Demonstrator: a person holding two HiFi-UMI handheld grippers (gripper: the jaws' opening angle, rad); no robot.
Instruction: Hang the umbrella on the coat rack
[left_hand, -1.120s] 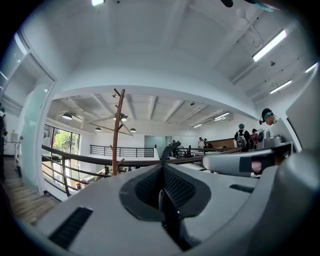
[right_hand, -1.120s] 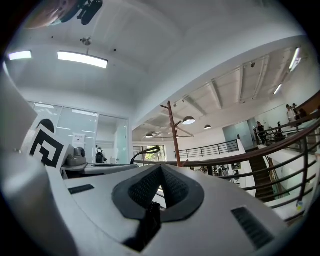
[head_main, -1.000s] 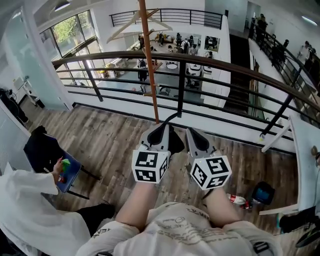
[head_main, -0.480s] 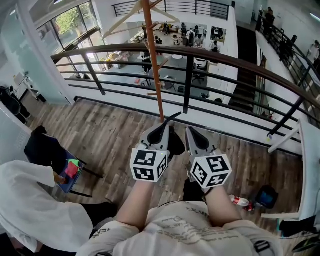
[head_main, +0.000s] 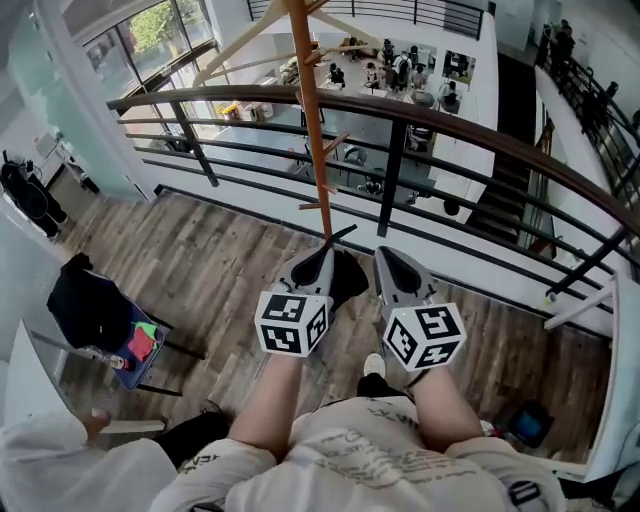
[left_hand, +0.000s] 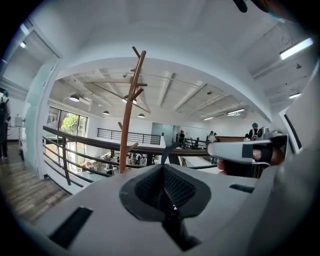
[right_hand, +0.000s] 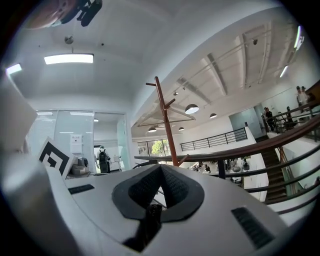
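Looking down through the head view, I see the left tongs (head_main: 322, 252) and the right tongs (head_main: 386, 256) held side by side and close together. Both are aimed at the lower part of the brown wooden coat rack (head_main: 311, 120), whose pole rises just ahead of them. The black folded umbrella (head_main: 348, 282) hangs between and under the two, nearer the left tongs. Its thin black strap (head_main: 341, 236) pokes out past the left tips toward the pole. Beyond stands a dark metal railing with a brown handrail (head_main: 420, 112), and a wood-plank floor (head_main: 220, 265) lies below.

In the left gripper view, the left tongs (left_hand: 162, 167) are closed, their dark ribbed pads meeting at the tip. The strap (left_hand: 167, 152) stands up out of that tip, so I read them as pinched on the umbrella by its strap. The coat rack (left_hand: 127, 115) stands ahead and to the left, apart from the tips, with its pegs high above.

In the right gripper view, the right tongs (right_hand: 161, 168) are closed too, pads together at the tip, and I see nothing gripped between them. The coat rack's pole (right_hand: 167, 125) rises just beyond the tip.
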